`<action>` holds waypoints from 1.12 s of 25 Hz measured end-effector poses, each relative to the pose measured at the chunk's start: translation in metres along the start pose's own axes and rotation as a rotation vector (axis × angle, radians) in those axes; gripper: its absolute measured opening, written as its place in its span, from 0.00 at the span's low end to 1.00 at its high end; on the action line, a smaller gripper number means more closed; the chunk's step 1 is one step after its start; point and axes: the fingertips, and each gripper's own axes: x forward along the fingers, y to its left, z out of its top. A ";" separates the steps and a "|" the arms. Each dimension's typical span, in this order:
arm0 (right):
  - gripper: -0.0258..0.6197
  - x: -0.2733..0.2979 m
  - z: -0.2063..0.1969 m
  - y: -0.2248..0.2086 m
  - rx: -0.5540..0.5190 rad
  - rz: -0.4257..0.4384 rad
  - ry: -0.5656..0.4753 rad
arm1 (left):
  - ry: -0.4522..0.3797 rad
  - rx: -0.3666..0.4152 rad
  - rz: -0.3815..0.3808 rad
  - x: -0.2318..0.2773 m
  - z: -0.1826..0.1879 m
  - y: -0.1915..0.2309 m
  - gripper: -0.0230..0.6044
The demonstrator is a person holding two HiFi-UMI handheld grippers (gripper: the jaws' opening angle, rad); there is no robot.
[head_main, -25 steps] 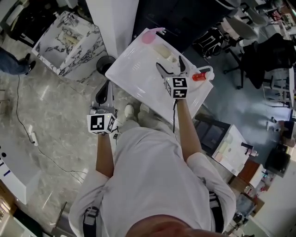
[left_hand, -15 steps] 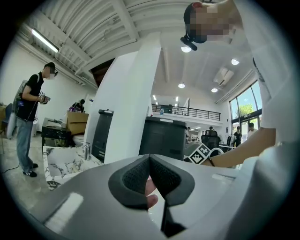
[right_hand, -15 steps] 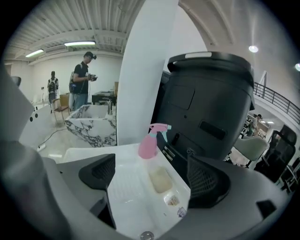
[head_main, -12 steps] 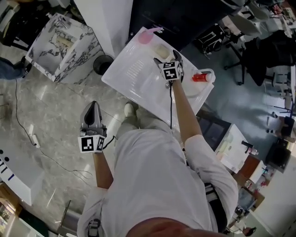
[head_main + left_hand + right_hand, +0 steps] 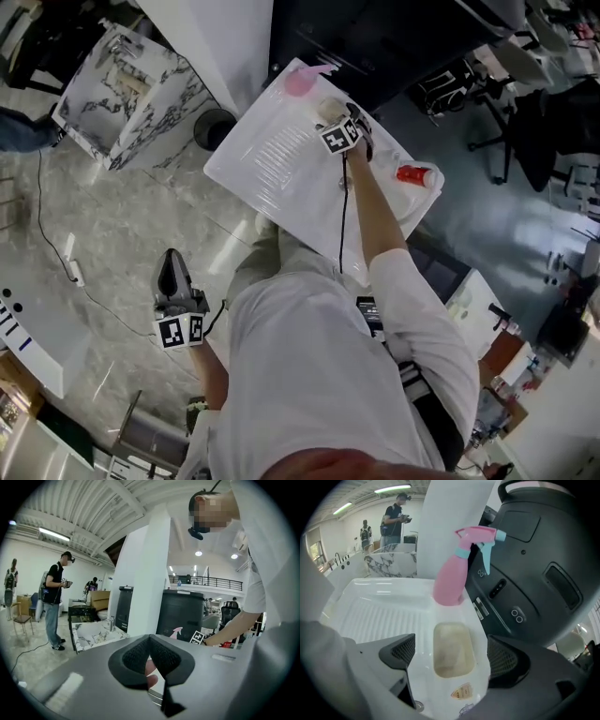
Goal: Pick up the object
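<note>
Beige block (image 5: pixel 450 644), perhaps soap, lies untouched between wide-apart jaws of right gripper (image 5: pixel 451 654); left gripper (image 5: pixel 150 654) closed

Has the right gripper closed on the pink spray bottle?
No, the right gripper is open, its jaws apart around a beige block, and the pink spray bottle stands beyond them untouched.

Spray btl (image 5: pixel 452 581) ahead of rt tool (image 5: pixel 450 651); black unit (image 5: pixel 534 564) beside

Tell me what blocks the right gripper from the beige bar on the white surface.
Nothing visible. The beige bar lies straight ahead between the open jaws of the right gripper; the pink spray bottle stands beyond it.
</note>
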 end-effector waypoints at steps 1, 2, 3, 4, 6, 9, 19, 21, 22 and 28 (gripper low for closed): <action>0.79 0.008 -0.003 -0.002 -0.014 0.015 0.015 | 0.011 0.004 0.012 -0.002 -0.002 0.000 0.04; 0.79 0.016 -0.006 -0.003 -0.024 0.032 0.032 | 0.021 0.007 0.023 -0.004 -0.004 -0.001 0.04; 0.79 0.023 -0.009 -0.003 -0.031 0.049 0.048 | 0.030 0.010 0.032 -0.005 -0.005 -0.003 0.04; 0.79 0.029 -0.012 -0.004 -0.035 0.065 0.063 | 0.036 0.013 0.039 -0.006 -0.006 -0.005 0.04; 0.79 0.038 -0.017 -0.007 -0.042 0.092 0.082 | 0.043 0.016 0.047 -0.007 -0.007 -0.011 0.04; 0.75 0.041 -0.020 -0.009 -0.071 0.117 0.090 | 0.050 0.015 0.055 -0.005 -0.008 -0.020 0.04; 0.66 0.049 -0.051 0.005 -0.127 0.154 0.142 | 0.042 0.015 0.083 -0.002 -0.010 -0.034 0.04; 0.65 0.049 -0.051 0.005 -0.120 0.142 0.132 | 0.044 0.013 0.098 -0.008 -0.012 -0.033 0.04; 0.65 0.050 -0.051 0.005 -0.120 0.139 0.130 | 0.045 0.011 0.106 -0.011 -0.012 -0.031 0.04; 0.64 0.048 -0.051 0.008 -0.094 0.138 0.140 | 0.036 0.011 0.130 -0.022 -0.014 -0.026 0.04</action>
